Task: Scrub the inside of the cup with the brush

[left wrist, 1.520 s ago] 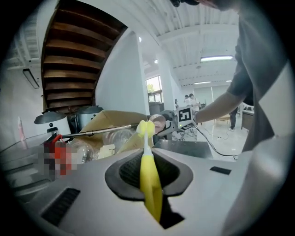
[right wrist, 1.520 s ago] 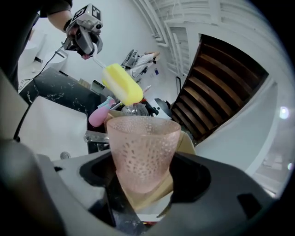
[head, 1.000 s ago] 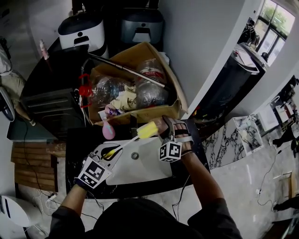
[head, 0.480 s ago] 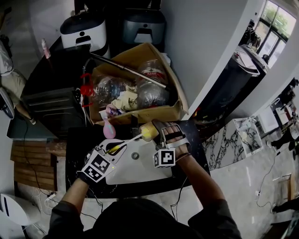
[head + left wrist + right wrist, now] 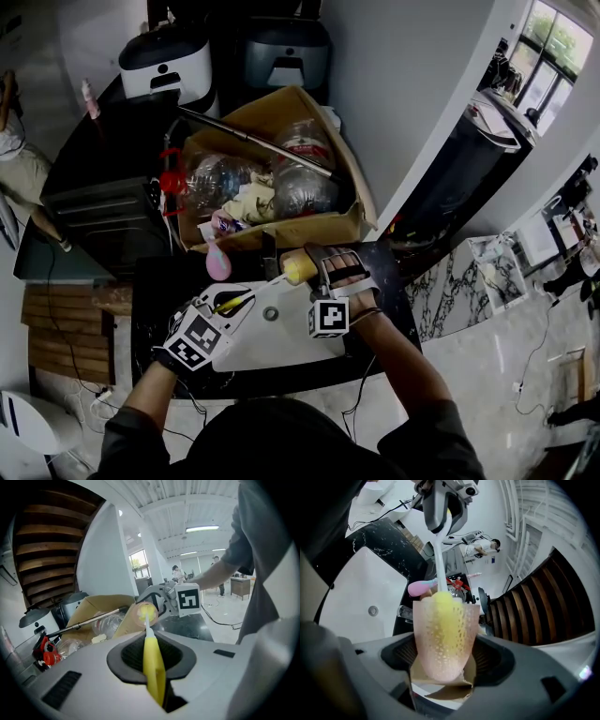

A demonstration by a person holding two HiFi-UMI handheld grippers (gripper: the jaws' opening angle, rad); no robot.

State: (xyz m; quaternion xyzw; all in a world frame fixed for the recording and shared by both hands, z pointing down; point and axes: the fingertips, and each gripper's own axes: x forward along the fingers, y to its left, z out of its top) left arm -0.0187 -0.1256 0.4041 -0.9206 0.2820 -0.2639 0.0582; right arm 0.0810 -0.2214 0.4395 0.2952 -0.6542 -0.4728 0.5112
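Observation:
A translucent pink cup (image 5: 444,639) with a dotted wall sits between the jaws of my right gripper (image 5: 445,660), held on its side over the sink, mouth toward the left gripper. In the head view the cup (image 5: 298,265) lies just left of the right gripper (image 5: 328,277). My left gripper (image 5: 152,667) is shut on the yellow handle of the brush (image 5: 153,667). The brush's white stem runs to its yellow sponge head (image 5: 442,620), which is inside the cup. The left gripper (image 5: 211,314) is at the sink's left edge in the head view.
A white sink basin (image 5: 286,337) with a drain lies below both grippers, set in a black counter (image 5: 150,300). A pink object (image 5: 217,262) rests at the sink's back left. Behind it stands a cardboard box (image 5: 352,183) full of plastic bottles, with a metal rod across it.
The brush's sponge head has gone from outside the cup's mouth into the cup. Both grippers have drawn a little closer together over the sink.

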